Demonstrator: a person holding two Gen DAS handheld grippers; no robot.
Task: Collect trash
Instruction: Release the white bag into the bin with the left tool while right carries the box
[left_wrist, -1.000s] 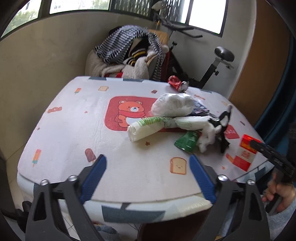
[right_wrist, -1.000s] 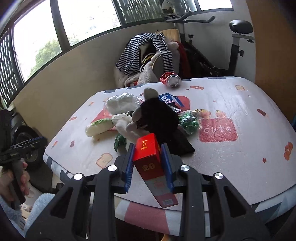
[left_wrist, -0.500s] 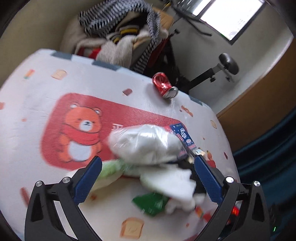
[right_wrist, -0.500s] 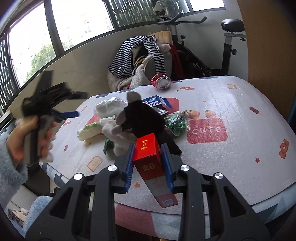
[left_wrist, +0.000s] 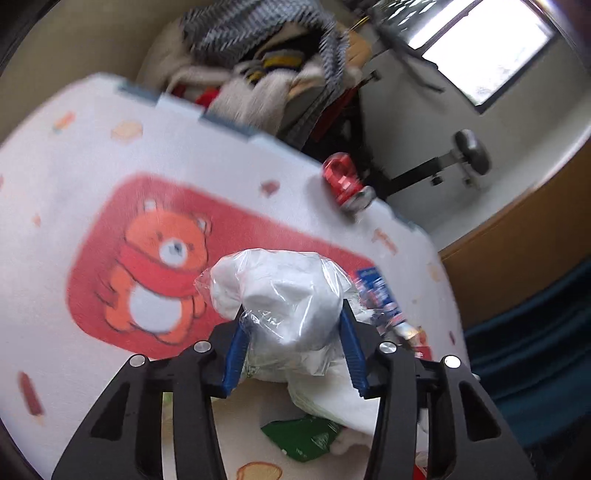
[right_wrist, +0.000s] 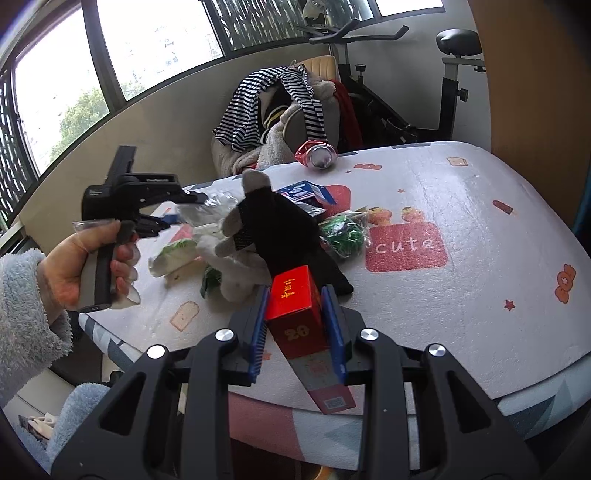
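Since moment ago, left gripper (left_wrist: 291, 332) swung in over clear bag of white tissue (left_wrist: 280, 291) mid-table; jaws closing, pads touching its sides. Squeeze bulk, not loose film, then lift straight. Right gripper (right_wrist: 295, 317) pinches red carton (right_wrist: 295, 299) at near table (right_wrist: 461, 206) edge.

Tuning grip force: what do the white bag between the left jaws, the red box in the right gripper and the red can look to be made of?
White bag: thin clear plastic film, glossy and creased, over soft white filling, maybe tissue.
Red box: printed cardboard by the look, sharp flat faces, slight sheen.
Red can: likely thin aluminium, shiny silver end, dented body.
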